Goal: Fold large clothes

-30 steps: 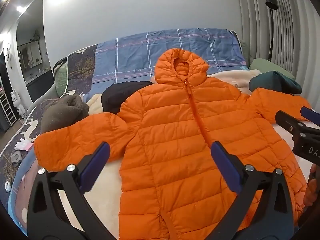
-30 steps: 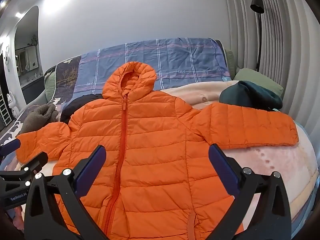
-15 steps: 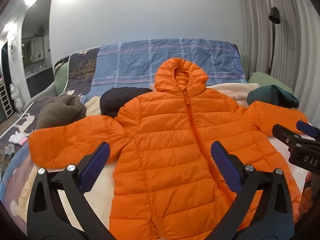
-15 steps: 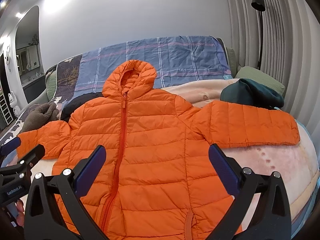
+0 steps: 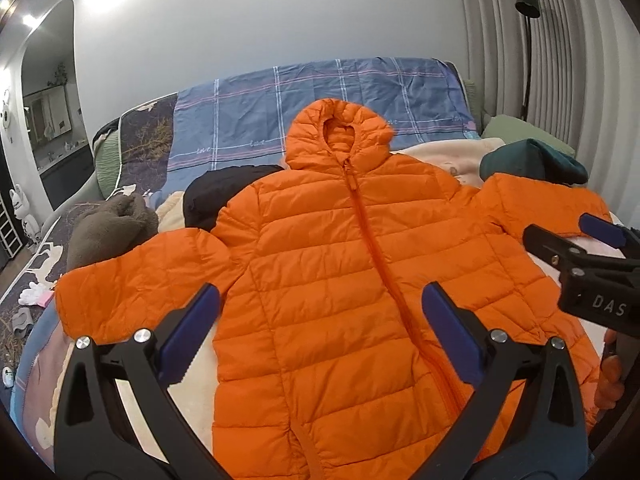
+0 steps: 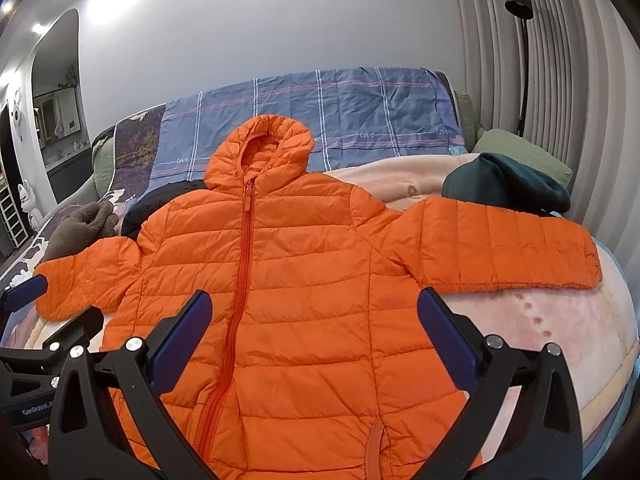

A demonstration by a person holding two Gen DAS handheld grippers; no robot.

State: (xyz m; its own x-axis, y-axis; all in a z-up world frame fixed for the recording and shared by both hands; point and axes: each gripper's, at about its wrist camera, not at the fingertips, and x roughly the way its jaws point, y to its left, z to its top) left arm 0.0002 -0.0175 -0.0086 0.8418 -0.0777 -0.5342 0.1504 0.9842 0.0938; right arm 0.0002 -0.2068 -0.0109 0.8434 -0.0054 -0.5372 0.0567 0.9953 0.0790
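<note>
Bed [image 6: 560,332] covered in a pale pink blanket, filling most of both views, with a blue plaid quilt [image 5: 360,96] draped upright at its far end.

Orange hooded puffer jacket [image 5: 340,280] spread flat and face up across the middle of the bed, zipped closed, hood toward the quilt, both sleeves stretched out to the sides.

Dark teal garment [image 6: 508,184] bundled just beyond the sleeve on the right; green pillow [image 6: 520,148] behind it.

Black garment [image 5: 224,192] lying partly under the jacket's shoulder on the left, with a brown fleece bundle [image 5: 108,228] farther left, near the other sleeve.

Left hand-held gripper [image 5: 320,336] hovering over the jacket's lower body, blue-padded jaws wide apart, gripping nothing.

Right hand-held gripper [image 6: 312,336] likewise above the lower body, jaws spread wide, empty, clear of the fabric.

Black floor lamp [image 6: 520,0] standing against the ribbed wall on the right.
</note>
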